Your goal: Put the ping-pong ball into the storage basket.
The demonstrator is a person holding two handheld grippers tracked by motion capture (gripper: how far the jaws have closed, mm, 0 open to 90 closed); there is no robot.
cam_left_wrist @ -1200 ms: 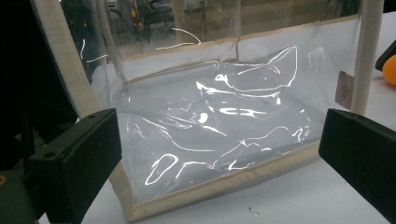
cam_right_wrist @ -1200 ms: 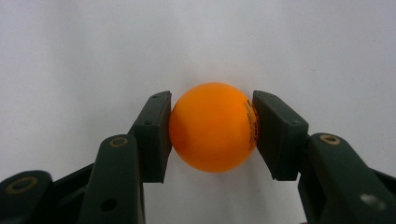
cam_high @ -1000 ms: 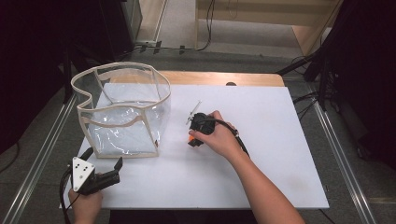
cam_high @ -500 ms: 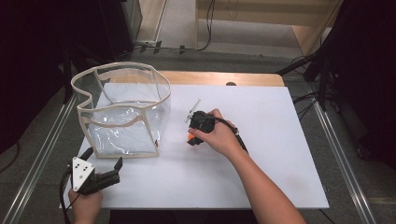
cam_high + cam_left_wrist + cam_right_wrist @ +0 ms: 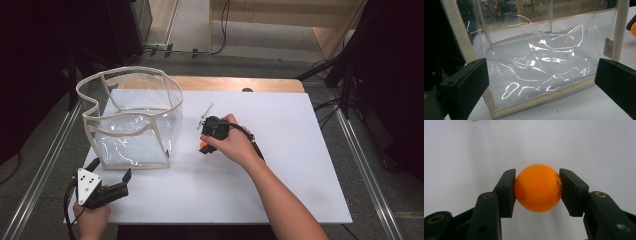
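Glossy clear plastic bag (image 5: 132,120) with cream cloth trim, smooth matt orange ball (image 5: 537,188), matt white table (image 5: 300,150)

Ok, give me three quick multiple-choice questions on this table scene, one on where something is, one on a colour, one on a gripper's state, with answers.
1. The clear bag stands on which side of the table?
A. person's left B. person's right C. centre

2. The ball's colour?
A. white B. orange C. green

3. The left gripper is
A. shut on the bag B. shut on the ball C. open

Answers: 1 A, the high view shows it left of the right gripper. 2 B, the right gripper view shows orange between the jaws. 3 C, its jaws stand wide apart before the bag.
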